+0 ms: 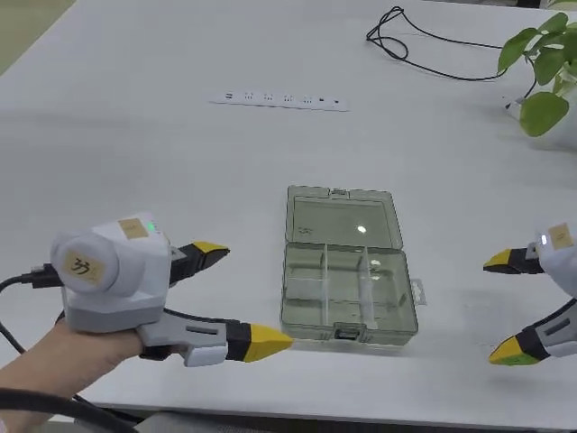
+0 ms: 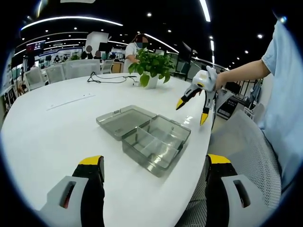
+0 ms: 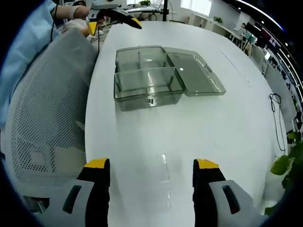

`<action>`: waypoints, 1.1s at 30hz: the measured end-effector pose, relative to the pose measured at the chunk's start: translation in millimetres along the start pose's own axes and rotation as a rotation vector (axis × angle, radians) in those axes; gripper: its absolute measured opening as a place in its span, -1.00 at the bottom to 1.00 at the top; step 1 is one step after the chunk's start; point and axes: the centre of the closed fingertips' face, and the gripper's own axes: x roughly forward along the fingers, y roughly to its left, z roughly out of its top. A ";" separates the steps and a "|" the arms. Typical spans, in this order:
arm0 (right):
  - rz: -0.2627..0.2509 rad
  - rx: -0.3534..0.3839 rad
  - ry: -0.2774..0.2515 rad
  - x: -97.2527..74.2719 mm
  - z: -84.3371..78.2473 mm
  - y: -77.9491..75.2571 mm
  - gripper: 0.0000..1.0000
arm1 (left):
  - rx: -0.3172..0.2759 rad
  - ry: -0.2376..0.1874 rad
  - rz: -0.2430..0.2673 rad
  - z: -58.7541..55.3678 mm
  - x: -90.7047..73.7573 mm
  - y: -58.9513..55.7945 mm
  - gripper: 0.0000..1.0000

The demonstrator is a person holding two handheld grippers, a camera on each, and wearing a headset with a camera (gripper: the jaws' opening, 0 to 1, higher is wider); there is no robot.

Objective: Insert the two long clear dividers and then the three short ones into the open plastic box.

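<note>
Open plastic box [image 1: 347,328] sits on the table [image 1: 135,162] between left gripper [image 1: 248,294] and right gripper [image 1: 497,309] - both with jaws wide, empty - dividers [image 1: 363,287] apparently seated, count unclear; next move: confirm none remains.

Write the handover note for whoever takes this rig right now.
Left gripper: open, empty, left of the box, apart from it.
Right gripper: open, empty, right of the box, apart from it.
Box: open on the white table, lid lying flat behind it.
Done: clear dividers stand inside and split it into compartments; the exact count cannot be told.
Left: probably check for two long and three short, then seat any that are missing.
</note>
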 end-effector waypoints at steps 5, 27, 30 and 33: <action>0.022 -0.031 0.057 5.8 -9.6 1.5 0.23 | -0.004 -0.002 0.004 -0.7 -1.2 -0.1 0.79; 0.058 -0.133 0.163 20.8 -32.9 -3.4 -0.21 | -0.007 0.004 0.005 -2.0 -2.4 4.1 0.77; 0.067 -0.136 0.166 20.2 -31.0 -0.3 -0.24 | -0.007 0.003 0.005 -1.1 -2.1 5.5 0.77; 0.079 -0.134 0.165 19.9 -29.3 2.5 -0.29 | -0.007 0.002 0.003 -0.9 -1.1 6.2 0.77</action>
